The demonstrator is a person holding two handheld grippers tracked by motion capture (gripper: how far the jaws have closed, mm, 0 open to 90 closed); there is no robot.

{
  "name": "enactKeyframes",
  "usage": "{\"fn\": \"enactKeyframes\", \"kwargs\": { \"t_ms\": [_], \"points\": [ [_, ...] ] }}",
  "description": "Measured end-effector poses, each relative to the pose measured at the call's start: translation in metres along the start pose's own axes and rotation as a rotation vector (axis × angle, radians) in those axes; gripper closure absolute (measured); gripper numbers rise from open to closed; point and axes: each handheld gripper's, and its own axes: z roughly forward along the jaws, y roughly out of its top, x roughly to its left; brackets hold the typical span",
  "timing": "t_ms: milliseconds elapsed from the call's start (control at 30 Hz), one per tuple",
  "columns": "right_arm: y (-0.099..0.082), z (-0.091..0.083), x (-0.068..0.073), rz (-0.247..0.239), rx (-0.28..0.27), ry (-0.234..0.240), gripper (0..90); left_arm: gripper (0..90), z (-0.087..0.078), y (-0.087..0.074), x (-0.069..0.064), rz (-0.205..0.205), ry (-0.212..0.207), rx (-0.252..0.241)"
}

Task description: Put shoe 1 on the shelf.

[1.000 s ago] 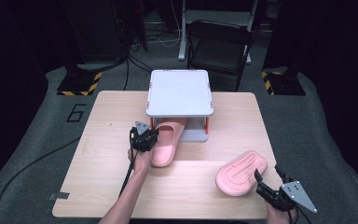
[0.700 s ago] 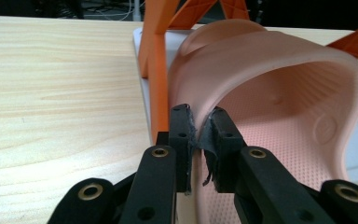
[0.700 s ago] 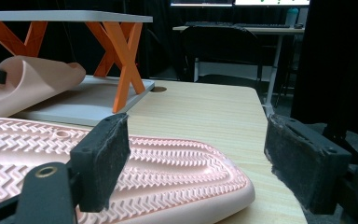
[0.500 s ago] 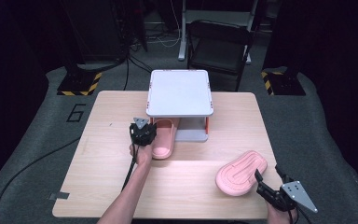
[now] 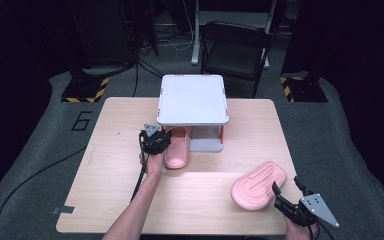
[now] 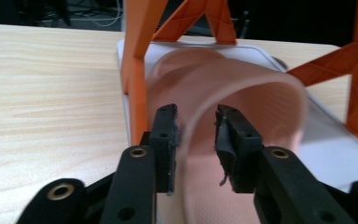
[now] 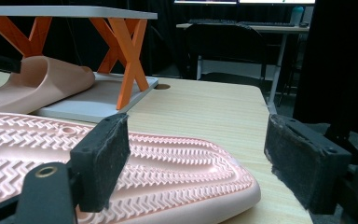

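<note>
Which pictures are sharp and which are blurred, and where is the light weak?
High view: table evenly lit, surroundings dark, slightly soft. Left gripper view: slipper strap blurred close up, left tool sharper. Right gripper view: ribbed sole fairly sharp, right tool pads soft, background dim.

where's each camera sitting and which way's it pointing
High view: fixed above the person's side, looking forward and down on the table; both forearms enter from below with the left gripper and right gripper.
Left gripper view: rides that gripper, looking along its black jaws, set either side of the upright slipper strap, toward the orange-legged rack.
Right gripper view: rides low near the table, jaws wide apart, over the sole-up slipper.
Shared: rack and both slippers appear in the high and right gripper views.
</note>
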Motion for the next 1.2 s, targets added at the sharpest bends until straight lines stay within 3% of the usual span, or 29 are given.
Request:
{"fn": "enactKeyframes", "kwargs": {
  "t_ms": [33,100,133,167,233,267,367,467,533,633,667,733,800,1033,1067,1200],
  "points": [
    [0.0,-0.001,0.0,0.004,0.003,0.002,21.9,57.0,-0.005,-0.002,0.0,0.026,-0.016,0.0],
    [0.0,0.0,-0.001,0.008,0.001,0.0,21.9,46.2,-0.014,-0.006,0.001,0.029,-0.066,0.011],
    [0.0,0.0,-0.002,0.009,0.004,0.001,21.9,43.5,-0.021,-0.009,0.003,0.03,-0.122,0.021],
    [0.0,0.0,-0.002,0.014,0.003,-0.001,21.9,38.8,-0.026,-0.011,0.004,0.043,-0.15,0.039],
    [0.0,0.0,-0.003,0.013,0.001,-0.001,21.9,32.4,-0.036,-0.018,0.004,0.084,-0.195,0.064],
    [0.0,0.0,-0.002,0.015,0.0,0.0,21.9,29.8,-0.044,-0.023,0.005,0.129,-0.221,0.084],
    [0.001,0.0,-0.001,0.012,-0.001,0.0,21.9,22.4,-0.056,-0.032,0.005,0.202,-0.252,0.136],
    [0.001,0.0,0.0,0.01,-0.001,0.0,21.9,16.4,-0.063,-0.037,0.003,0.224,-0.266,0.152],
    [0.001,0.0,0.001,0.003,0.001,0.002,21.9,15.9,-0.063,-0.04,0.001,0.281,-0.245,0.17],
    [0.001,0.0,0.002,0.005,0.002,0.003,21.9,16.5,-0.058,-0.045,-0.002,0.306,-0.219,0.206],
    [0.001,0.0,0.002,0.004,0.002,0.002,21.9,16.9,-0.054,-0.047,-0.003,0.318,-0.213,0.209],
    [0.002,-0.001,0.001,-0.001,0.001,-0.001,22.0,17.1,-0.052,-0.046,-0.005,0.298,-0.214,0.204],
    [0.001,-0.001,0.001,0.005,0.002,-0.004,22.0,17.6,-0.048,-0.044,-0.008,0.329,-0.185,0.198],
    [0.001,-0.002,-0.001,0.014,0.001,-0.003,22.1,20.2,-0.031,-0.036,-0.012,0.315,-0.133,0.184],
    [0.001,-0.002,-0.001,0.015,0.0,-0.004,22.1,20.3,-0.027,-0.036,-0.014,0.285,-0.125,0.177],
    [0.001,-0.001,0.0,0.011,0.003,0.001,22.1,21.3,-0.016,-0.033,-0.013,0.253,-0.092,0.161]
  ]
}}
